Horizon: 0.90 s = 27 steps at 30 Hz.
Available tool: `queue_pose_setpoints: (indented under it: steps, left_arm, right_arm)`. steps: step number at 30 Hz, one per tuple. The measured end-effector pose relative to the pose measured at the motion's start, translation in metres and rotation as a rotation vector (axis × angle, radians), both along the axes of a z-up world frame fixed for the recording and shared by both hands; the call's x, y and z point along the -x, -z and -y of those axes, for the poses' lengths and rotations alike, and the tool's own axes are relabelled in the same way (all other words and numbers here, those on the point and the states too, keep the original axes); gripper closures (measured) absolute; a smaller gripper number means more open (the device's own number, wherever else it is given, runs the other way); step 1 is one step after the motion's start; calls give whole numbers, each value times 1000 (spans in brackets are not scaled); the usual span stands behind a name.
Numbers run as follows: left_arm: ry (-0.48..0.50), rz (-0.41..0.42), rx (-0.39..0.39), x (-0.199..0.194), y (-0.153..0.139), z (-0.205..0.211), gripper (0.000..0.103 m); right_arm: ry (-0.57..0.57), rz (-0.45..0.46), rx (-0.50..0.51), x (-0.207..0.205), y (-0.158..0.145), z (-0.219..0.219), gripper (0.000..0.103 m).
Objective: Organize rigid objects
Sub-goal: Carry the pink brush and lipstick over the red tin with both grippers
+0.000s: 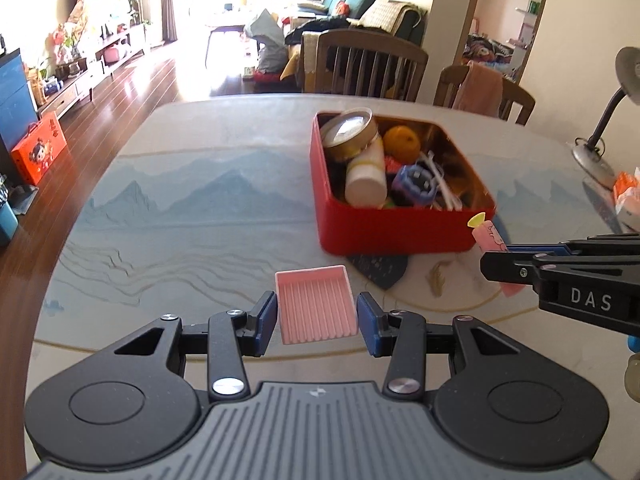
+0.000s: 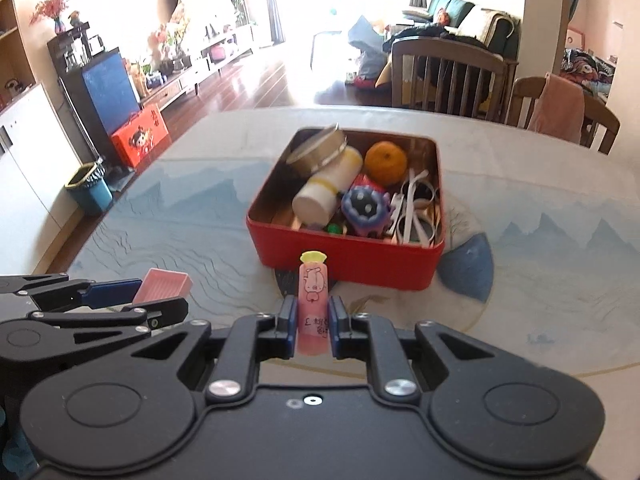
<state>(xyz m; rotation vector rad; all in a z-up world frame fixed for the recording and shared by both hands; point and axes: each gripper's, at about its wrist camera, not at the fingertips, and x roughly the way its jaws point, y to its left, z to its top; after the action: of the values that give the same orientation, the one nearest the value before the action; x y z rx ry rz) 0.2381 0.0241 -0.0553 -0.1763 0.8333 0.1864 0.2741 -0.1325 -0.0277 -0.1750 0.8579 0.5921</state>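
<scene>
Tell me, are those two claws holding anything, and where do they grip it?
Yes. The left gripper clamps a pink tray by its two side walls. The right gripper pinches a pink tube near its lower end.

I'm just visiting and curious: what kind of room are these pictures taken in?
Most likely a family home, at a dining table open to a living room. Wooden dining chairs stand at the table's far side, a green sofa lies beyond, and a low cabinet with potted plants lines the wall.
</scene>
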Motion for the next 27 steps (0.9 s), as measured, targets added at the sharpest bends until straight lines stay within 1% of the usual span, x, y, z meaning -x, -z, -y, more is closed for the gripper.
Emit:
queue_pose_setpoints:
  steps: [9, 12, 15, 22, 25, 27]
  left_arm:
    - [32, 56, -15, -19, -31, 7, 60]
    - [32, 69, -15, -29, -38, 8, 60]
    - [22, 72, 1, -42, -42, 8, 60]
    - [18, 67, 19, -72, -40, 8, 60]
    - [29, 44, 53, -87, -32, 8, 60]
    - [29, 25, 57, -97, -27, 12, 60]
  right_arm:
    - [33, 63, -25, -19, -26, 8, 88]
    - [40, 74, -27, -30, -28, 9, 89]
    - [39, 85, -25, -40, -28, 7, 89]
    - [44, 82, -22, -69, -24, 6, 88]
    - [52, 59, -18, -85, -16, 8, 88]
    - [53, 42, -10, -96, -10, 7, 88]
